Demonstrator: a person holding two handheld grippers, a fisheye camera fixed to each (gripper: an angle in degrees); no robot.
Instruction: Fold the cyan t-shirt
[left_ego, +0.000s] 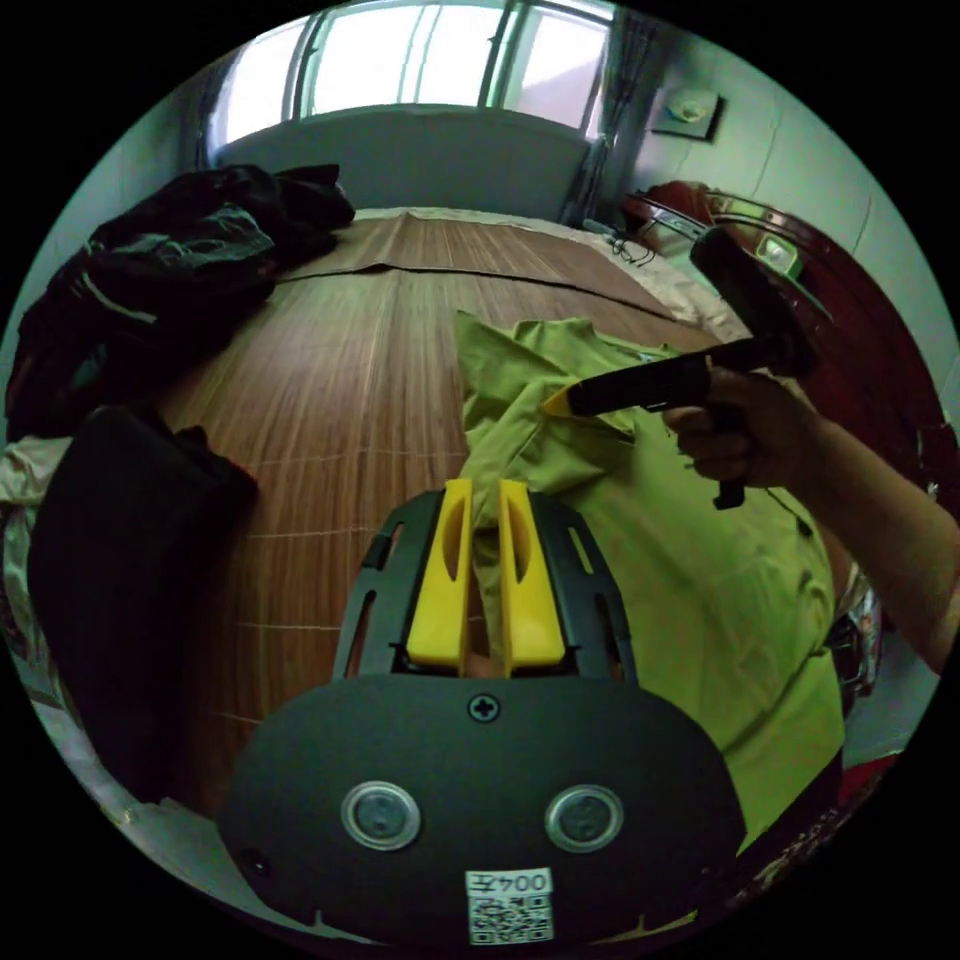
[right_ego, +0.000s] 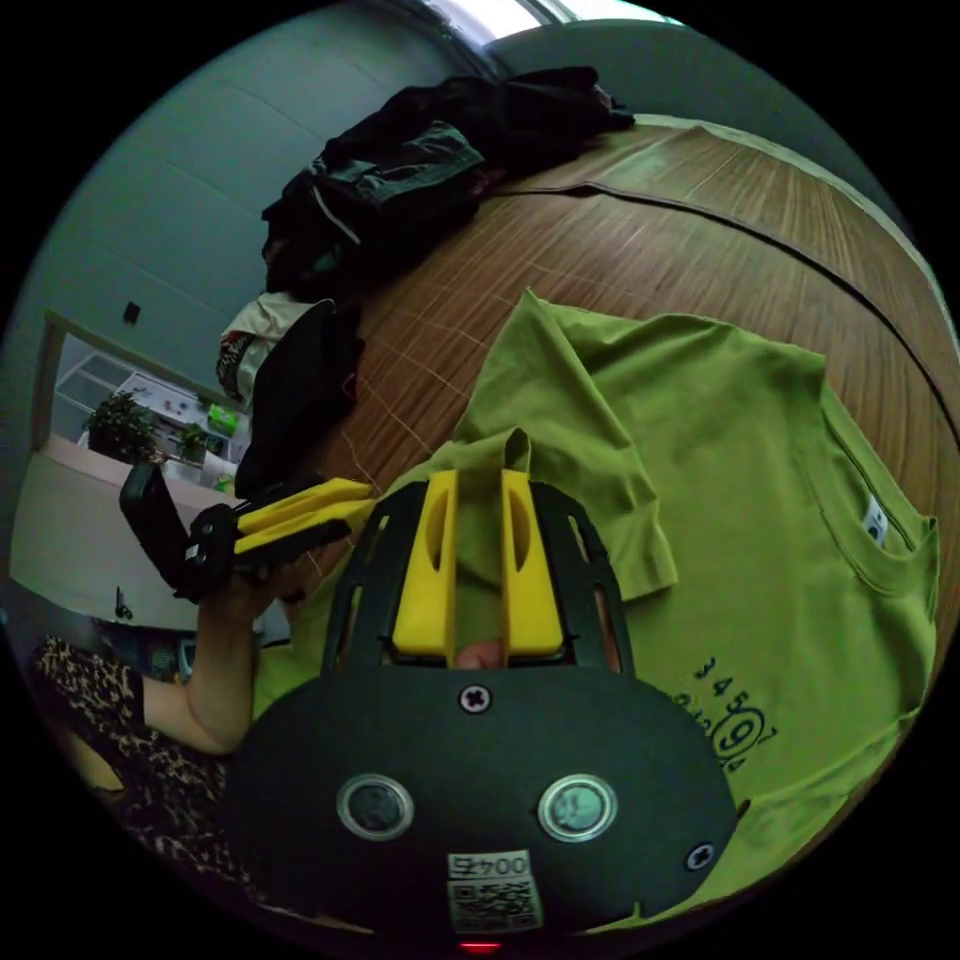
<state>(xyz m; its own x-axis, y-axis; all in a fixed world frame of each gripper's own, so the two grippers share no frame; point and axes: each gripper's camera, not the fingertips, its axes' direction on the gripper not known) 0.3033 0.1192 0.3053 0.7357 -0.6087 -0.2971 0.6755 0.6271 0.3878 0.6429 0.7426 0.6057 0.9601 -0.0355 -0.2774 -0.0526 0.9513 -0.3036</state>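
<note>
The t-shirt (right_ego: 740, 480), yellow-green in this light, lies spread on a wooden slatted mat (left_ego: 350, 380), its collar (right_ego: 860, 520) and printed front facing up. The left gripper (left_ego: 485, 500) has its yellow jaws nearly closed on a raised fold of the shirt's fabric. The right gripper (right_ego: 478, 490) likewise pinches a lifted fold near the sleeve (right_ego: 600, 470), jaws close together with cloth between them. A pile of dark clothes (left_ego: 170, 270) sits at the mat's far edge, well apart from the shirt.
</note>
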